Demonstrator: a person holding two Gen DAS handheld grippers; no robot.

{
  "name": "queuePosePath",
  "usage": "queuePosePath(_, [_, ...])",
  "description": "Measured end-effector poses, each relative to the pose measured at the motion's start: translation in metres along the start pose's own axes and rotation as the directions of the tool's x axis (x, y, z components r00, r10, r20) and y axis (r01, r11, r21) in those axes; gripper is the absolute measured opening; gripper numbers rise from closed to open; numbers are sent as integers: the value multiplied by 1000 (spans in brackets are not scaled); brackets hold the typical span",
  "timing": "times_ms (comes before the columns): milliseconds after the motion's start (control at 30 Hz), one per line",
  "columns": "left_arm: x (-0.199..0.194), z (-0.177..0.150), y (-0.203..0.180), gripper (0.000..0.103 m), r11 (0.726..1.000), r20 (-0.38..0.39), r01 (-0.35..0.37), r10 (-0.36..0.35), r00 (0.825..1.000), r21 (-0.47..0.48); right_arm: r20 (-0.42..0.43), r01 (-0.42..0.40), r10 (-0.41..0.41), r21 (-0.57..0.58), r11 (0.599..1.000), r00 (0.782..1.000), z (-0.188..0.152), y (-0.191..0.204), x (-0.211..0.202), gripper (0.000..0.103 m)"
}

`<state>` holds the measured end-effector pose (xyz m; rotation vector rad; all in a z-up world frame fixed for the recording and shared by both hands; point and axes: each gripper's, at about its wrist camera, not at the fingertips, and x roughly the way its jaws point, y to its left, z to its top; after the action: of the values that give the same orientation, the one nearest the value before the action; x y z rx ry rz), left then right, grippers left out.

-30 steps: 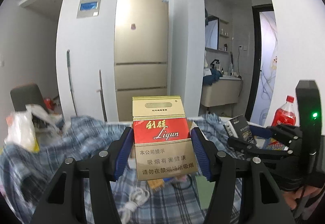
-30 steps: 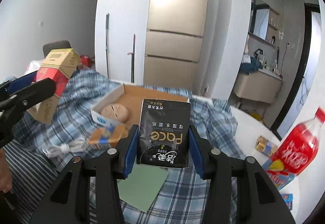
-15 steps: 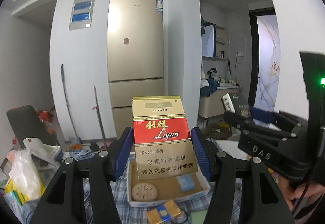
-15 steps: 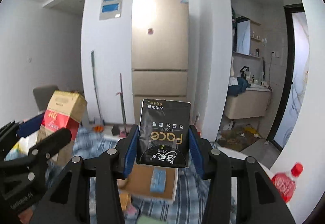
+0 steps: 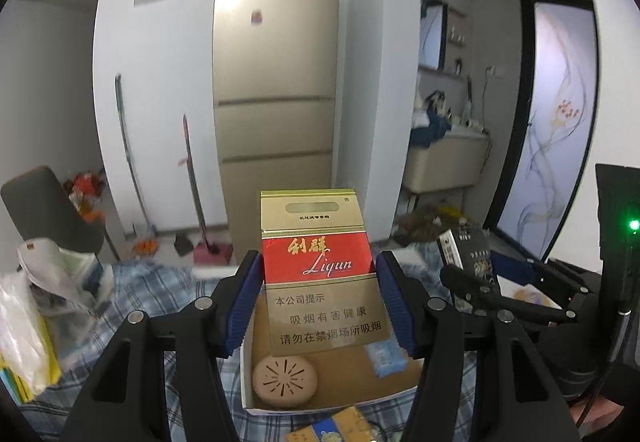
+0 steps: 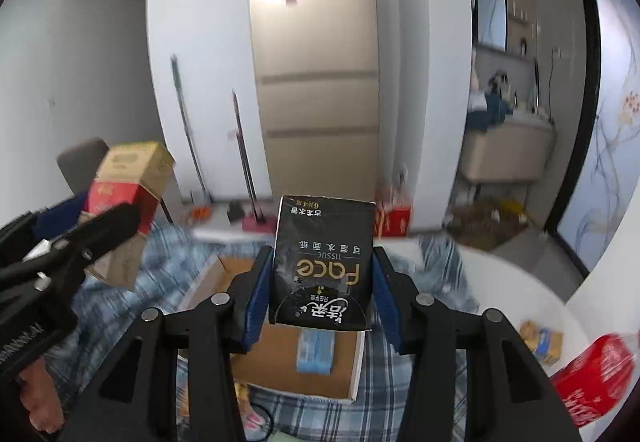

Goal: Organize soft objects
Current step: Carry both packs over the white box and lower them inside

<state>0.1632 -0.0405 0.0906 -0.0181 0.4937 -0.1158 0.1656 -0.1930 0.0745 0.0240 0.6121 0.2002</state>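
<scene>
Ahead of you the tall beige fridge (image 5: 276,81) fills the far wall, with two long-handled mops (image 5: 192,177) leaning to its left. Below you spreads the counter, draped in a blue plaid cloth (image 5: 144,290), its bare white top (image 6: 516,290) showing on the right.

On the cloth sits an open, shallow cardboard box (image 5: 332,390). Inside it lie a round beige puff (image 5: 285,382) at the near left and a small blue packet (image 6: 315,350) toward the right. A red soda bottle (image 6: 592,382) lies at the right edge of the counter, with a small yellow-and-blue packet (image 6: 542,338) just beyond it.

Your left claw (image 5: 320,306) is clamped on a gold-and-red cigarette pack (image 5: 320,270), held upright between the blue pads (image 5: 244,302) above the box. From the right-hand camera that same pack (image 6: 128,193) shows at the left, tilted.

Your right claw (image 6: 320,294) grips a black pocket pack of tissues (image 6: 322,262), its print upside down to the camera, the blue pads pressing both sides. It hangs over the far half of the box. In the left camera, the tissues (image 5: 468,250) show at the right, held at about the same height as the cigarette pack.
</scene>
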Motion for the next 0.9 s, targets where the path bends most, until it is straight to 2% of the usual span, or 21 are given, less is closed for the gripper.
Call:
queuePosePath(133, [39, -19, 9, 61, 1000, -105, -12, 12, 994, 0, -125, -6, 9, 26, 1000, 992, -17, -6, 45, 46])
queuePosePath(200, [62, -29, 14, 61, 1000, -176, -24, 22, 984, -6, -182, 4, 2, 33, 999, 983, -28, -9, 64, 46])
queuePosePath(300, [85, -42, 20, 61, 999, -241, -35, 31, 970, -15, -270, 9, -4, 17, 1000, 963, -44, -10, 94, 46])
queuePosePath(433, [106, -59, 30, 61, 998, -308, -38, 23, 951, -43, -347, 5, 4, 23, 1000, 938, -57, -15, 116, 46])
queuePosePath(633, [109, -63, 31, 63, 998, -314, -40, 23, 949, -50, -366, -19, 27, 23, 1000, 930, -61, -10, 115, 47])
queuePosePath(667, [109, -63, 31, 71, 998, -312, -30, 12, 950, -54, -359, -25, 30, 18, 1000, 933, -61, -9, 114, 49])
queuePosePath(700, [109, -63, 32, 83, 998, -310, -34, 15, 951, -58, -353, -24, 26, 9, 1000, 935, -61, -7, 112, 60])
queuePosePath(733, [108, -62, 33, 87, 997, -303, -43, 23, 953, -62, -344, -18, 17, 0, 1000, 939, -59, -7, 112, 69])
queuePosePath(800, [105, -60, 36, 87, 995, -272, -58, 34, 962, -79, -320, 2, -10, -24, 1000, 947, -57, -5, 109, 70])
queuePosePath(900, [103, -58, 40, 87, 994, -269, -43, 14, 963, -102, -318, 7, -15, -28, 1000, 948, -55, -5, 110, 70])
